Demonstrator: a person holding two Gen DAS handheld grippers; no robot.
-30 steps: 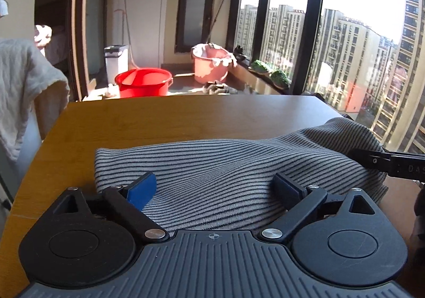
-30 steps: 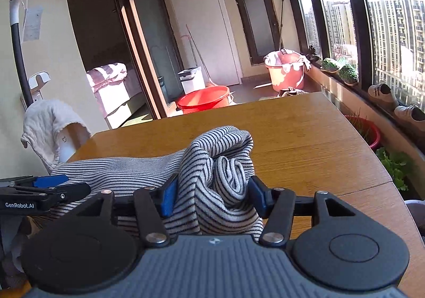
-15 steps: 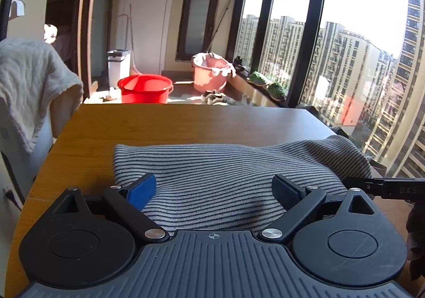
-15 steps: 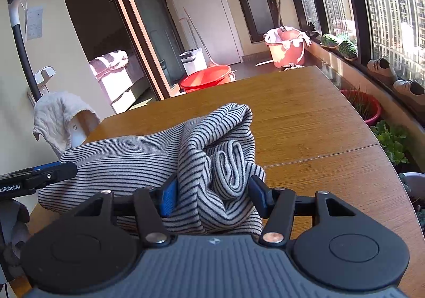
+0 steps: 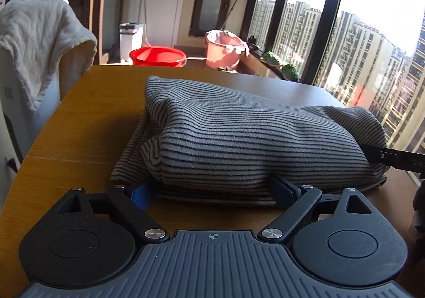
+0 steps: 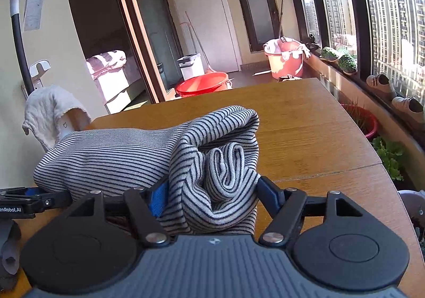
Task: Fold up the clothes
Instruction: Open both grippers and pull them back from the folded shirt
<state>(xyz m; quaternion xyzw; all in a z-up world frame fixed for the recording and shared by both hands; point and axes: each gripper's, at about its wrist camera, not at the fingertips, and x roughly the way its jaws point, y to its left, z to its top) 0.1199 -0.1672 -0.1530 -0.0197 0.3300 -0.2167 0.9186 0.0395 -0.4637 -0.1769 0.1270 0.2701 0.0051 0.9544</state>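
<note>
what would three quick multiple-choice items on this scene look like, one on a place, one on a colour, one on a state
1. Where does the striped garment lie?
A. on the wooden table
B. in a basin
C. on the floor

2. What colour is the low basin beyond the table?
A. blue
B. red
C. white

3. What are the right tongs doing?
A. hanging open, apart from the cloth
B. holding a shoe
C. holding bunched cloth between their fingers

Answers:
1 A, the garment rests on the tabletop.
2 B, the basin on the floor is plainly red.
3 C, striped folds fill the gap between both fingers.
</note>
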